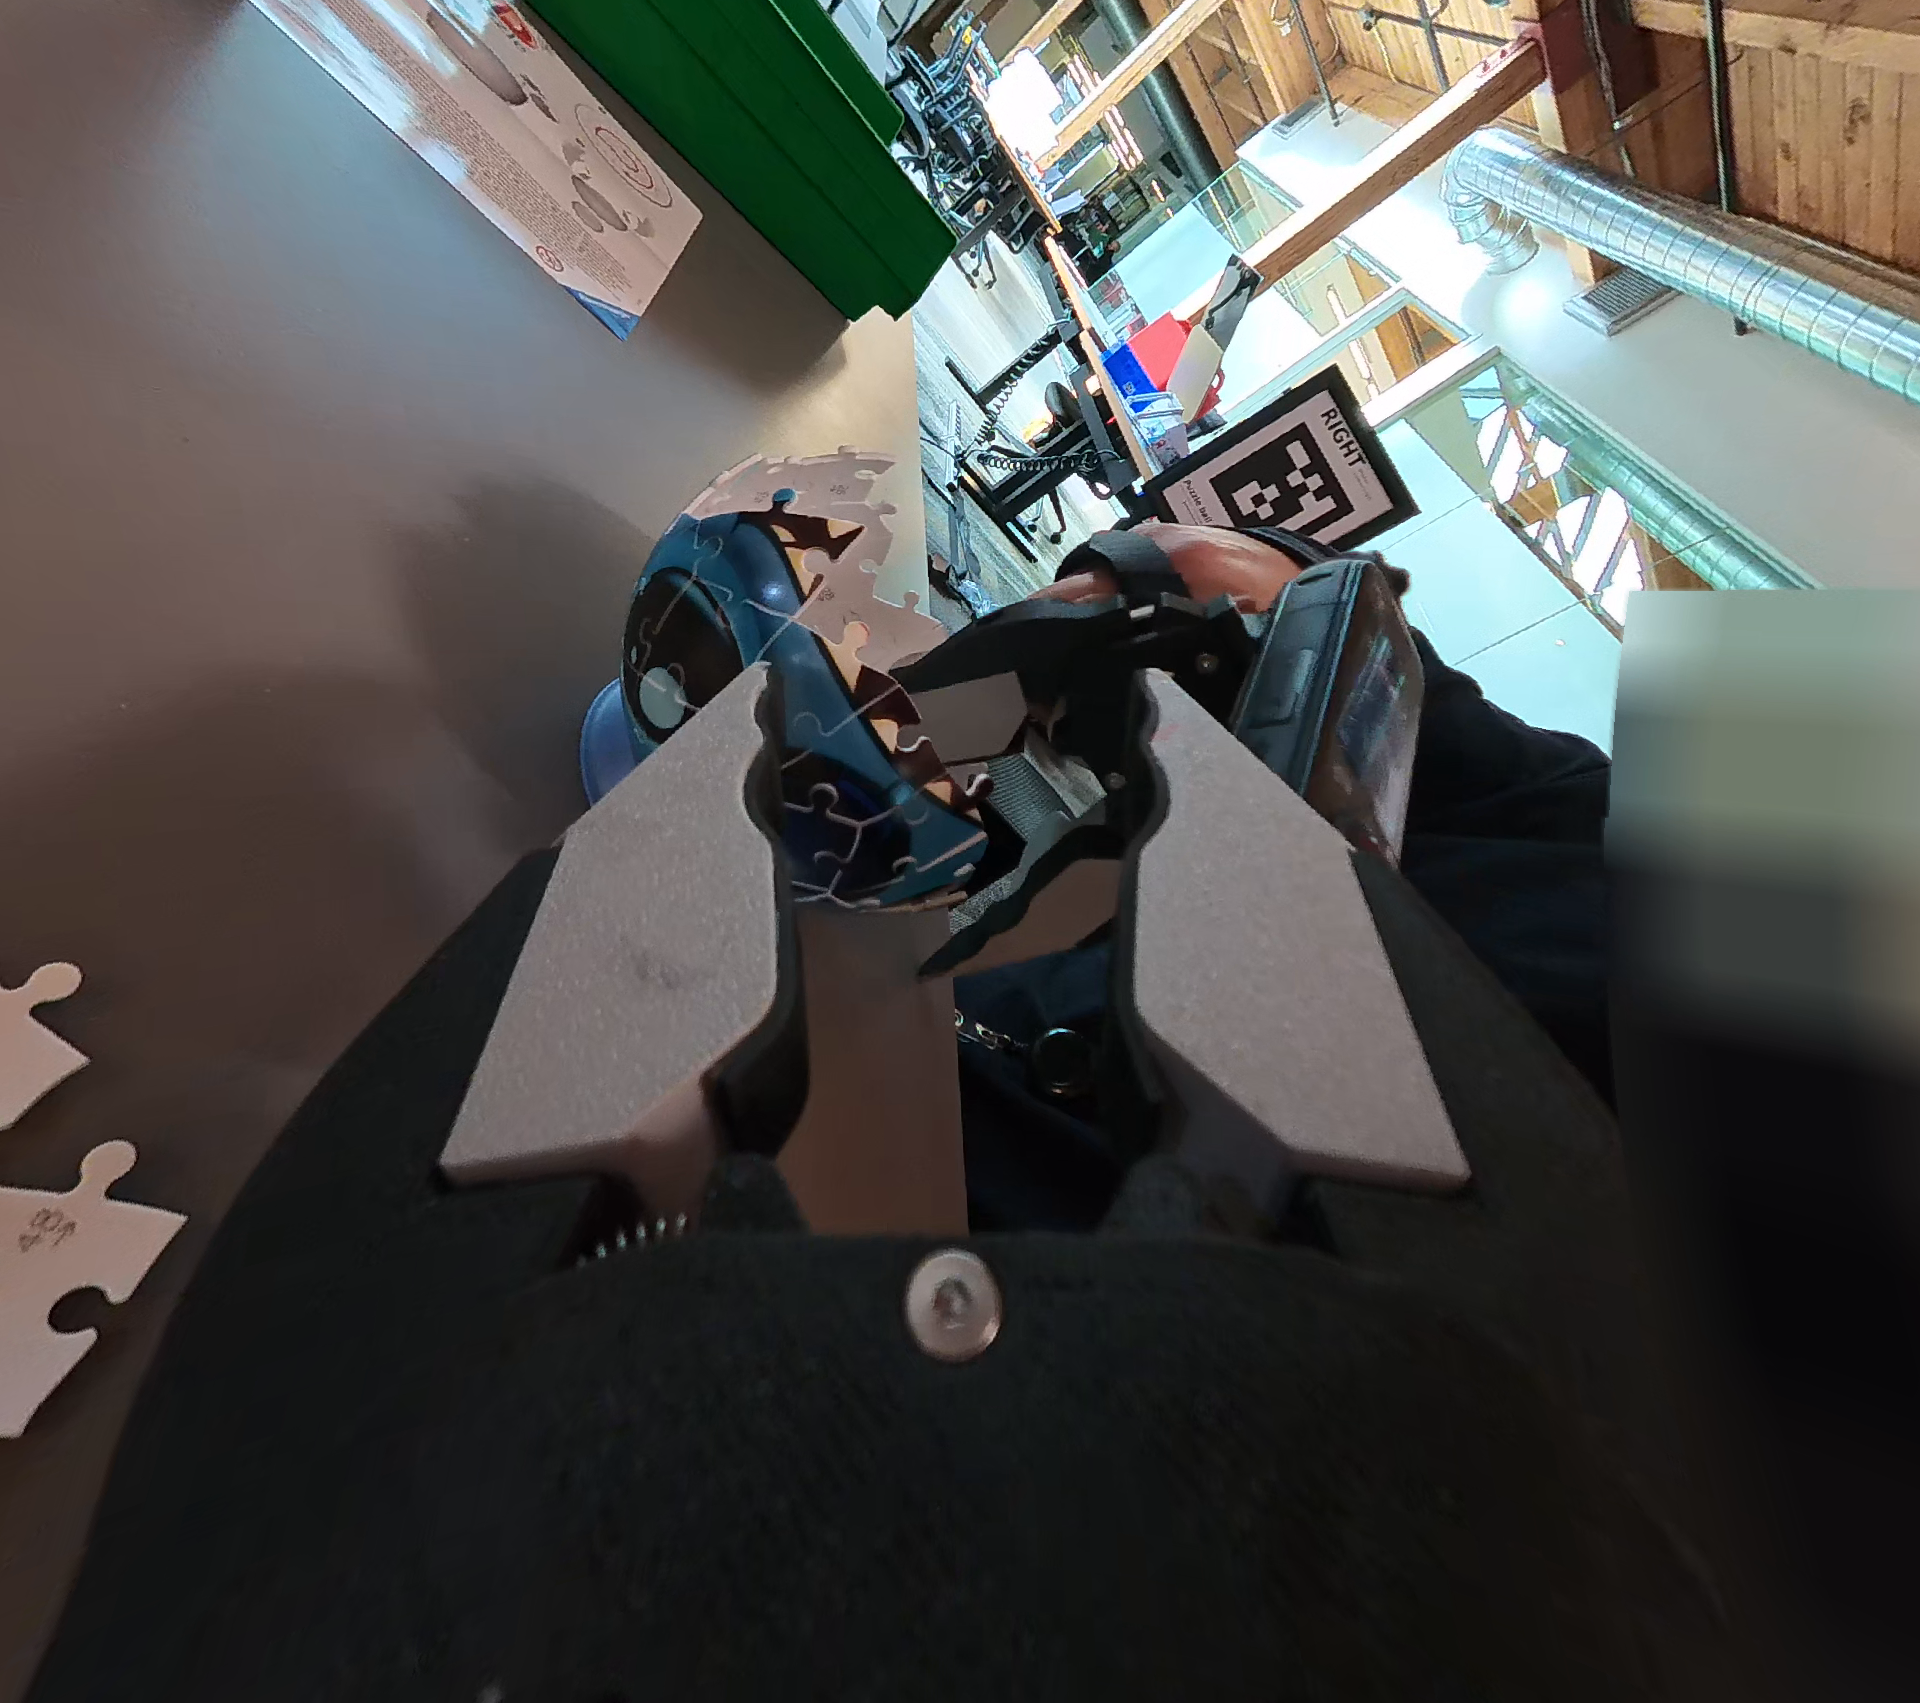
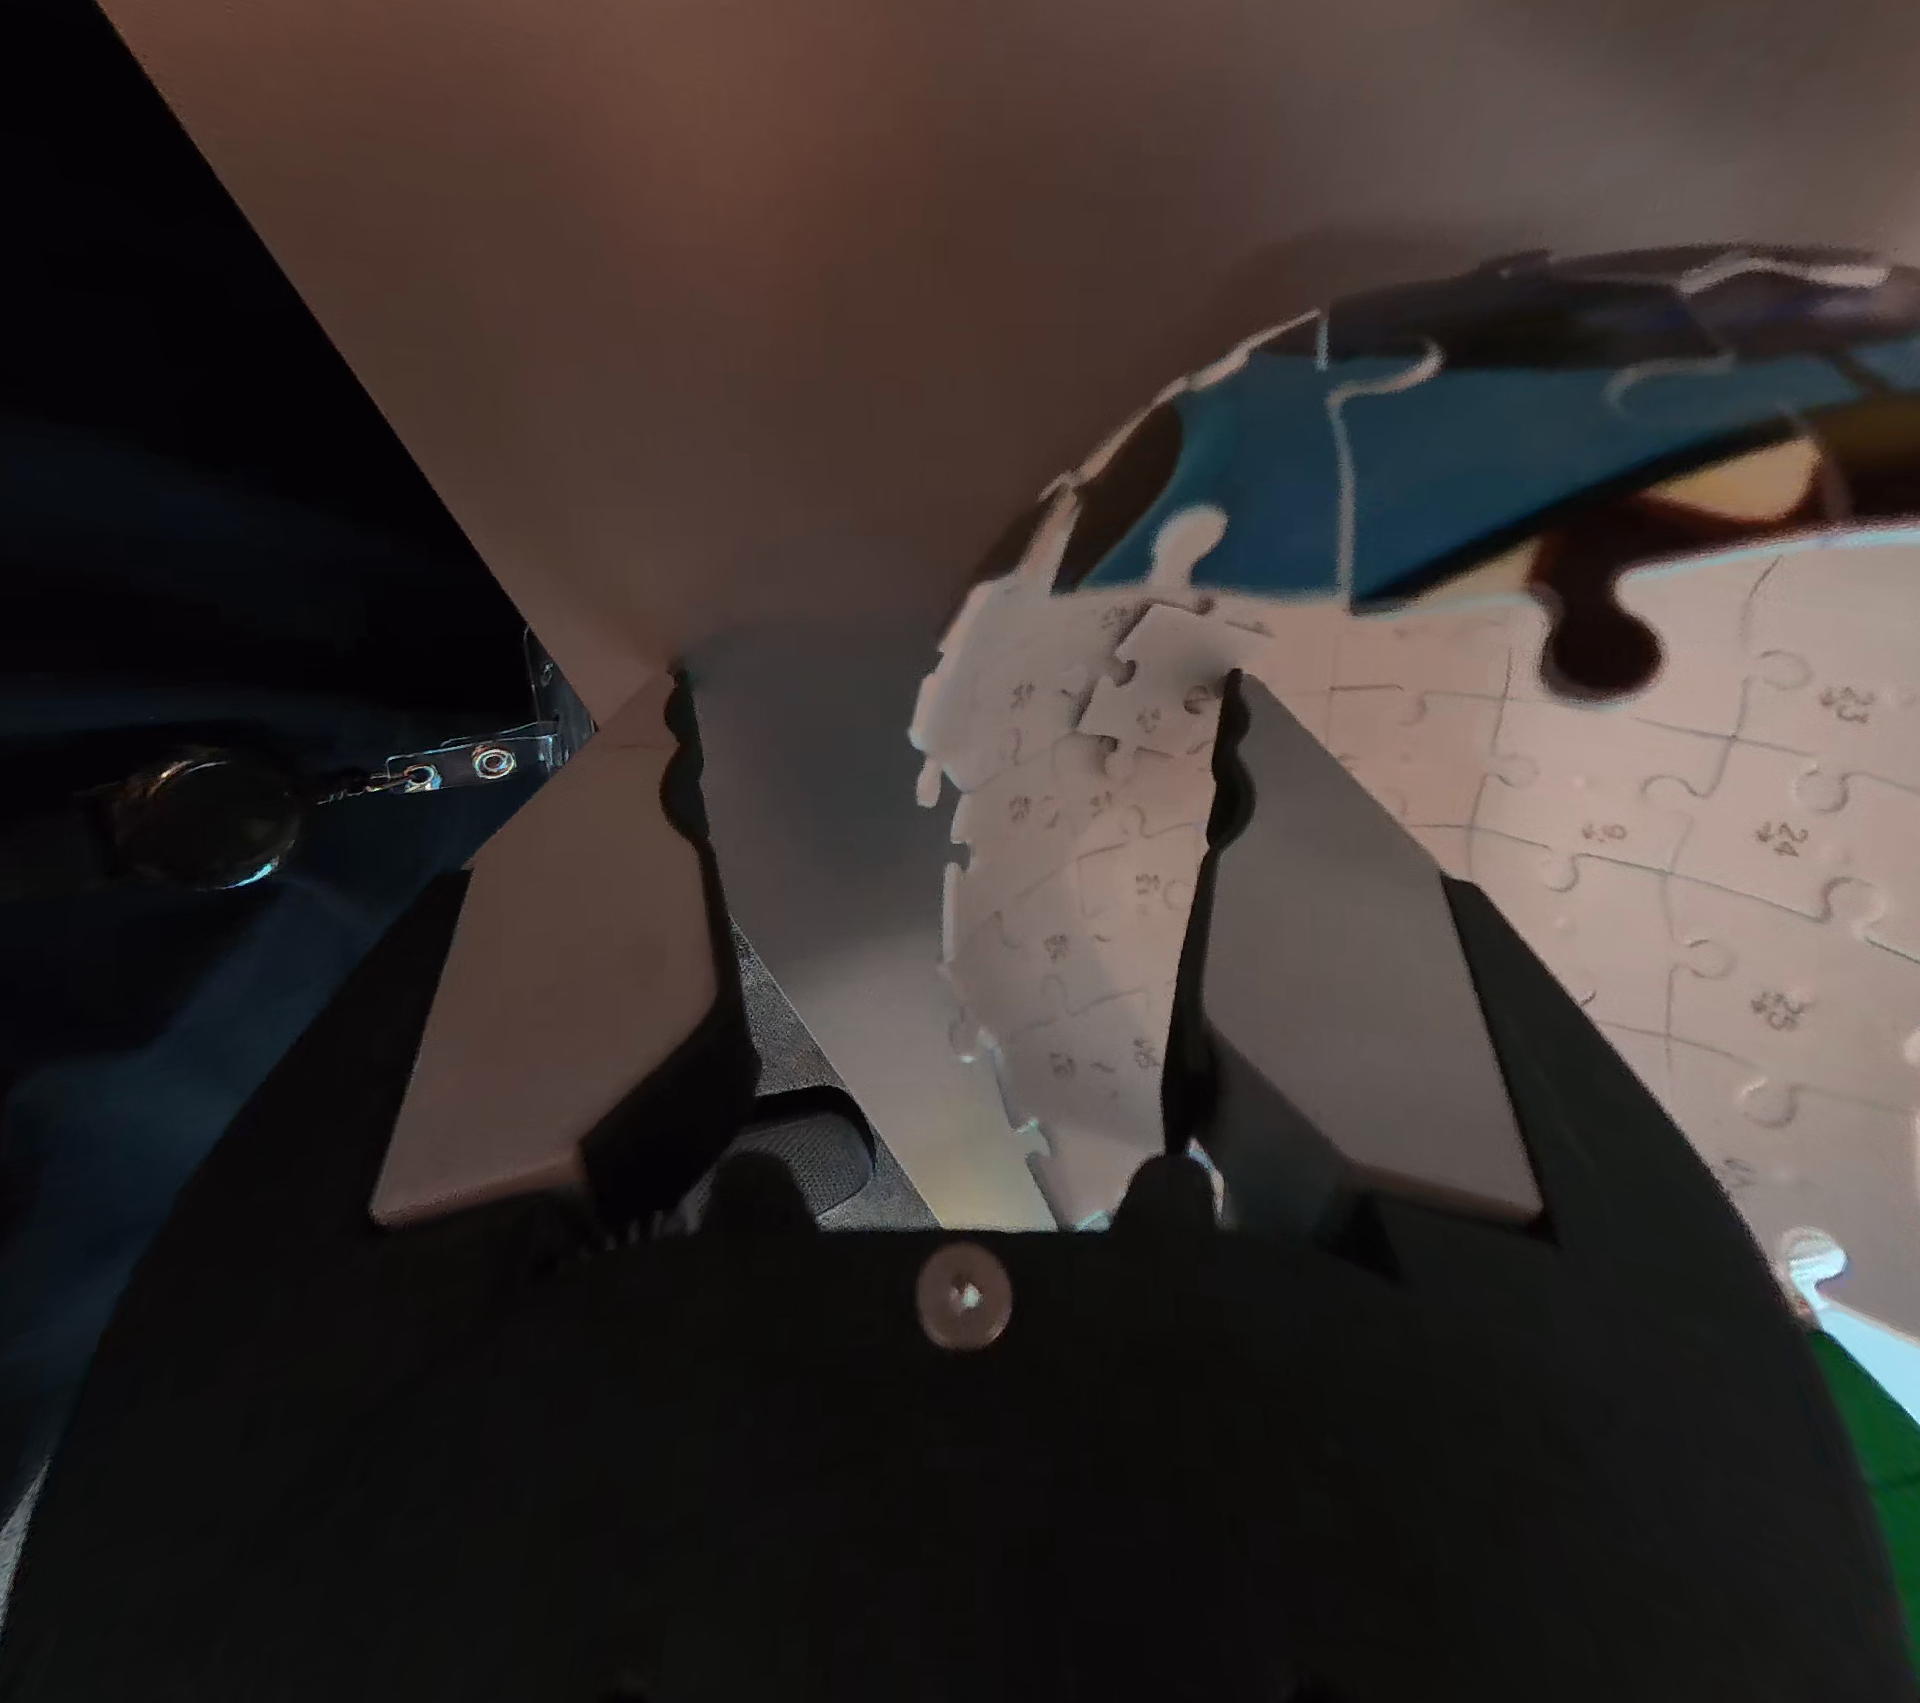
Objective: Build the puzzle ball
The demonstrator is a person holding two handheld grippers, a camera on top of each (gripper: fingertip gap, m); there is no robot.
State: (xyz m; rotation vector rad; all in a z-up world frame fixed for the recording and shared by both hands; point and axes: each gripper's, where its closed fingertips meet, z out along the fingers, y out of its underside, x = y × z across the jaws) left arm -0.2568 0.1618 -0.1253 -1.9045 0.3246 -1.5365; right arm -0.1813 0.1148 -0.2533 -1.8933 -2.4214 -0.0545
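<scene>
The part-built puzzle ball (image 1: 727,614) is a curved shell, blue and black outside and white inside, resting on a blue stand (image 1: 606,744) near the table's edge. My left gripper (image 1: 956,687) is open, its left finger against the shell's outside and the shell's lower rim between the jaws. My right gripper (image 1: 977,780) reaches in from the right, at the shell's open side. In the right wrist view the right gripper (image 2: 956,677) is open beside the shell's white inside (image 2: 1507,874). A white piece (image 2: 1143,677) lies askew at the rim, just by the right fingertip (image 2: 1262,718).
Two loose white pieces (image 1: 62,1258) lie face down at the left. The puzzle box (image 1: 468,126) and a green bin (image 1: 727,74) stand farther back on the grey table (image 1: 260,510). A person's dark clothing with a badge reel (image 2: 197,812) is close behind the table edge.
</scene>
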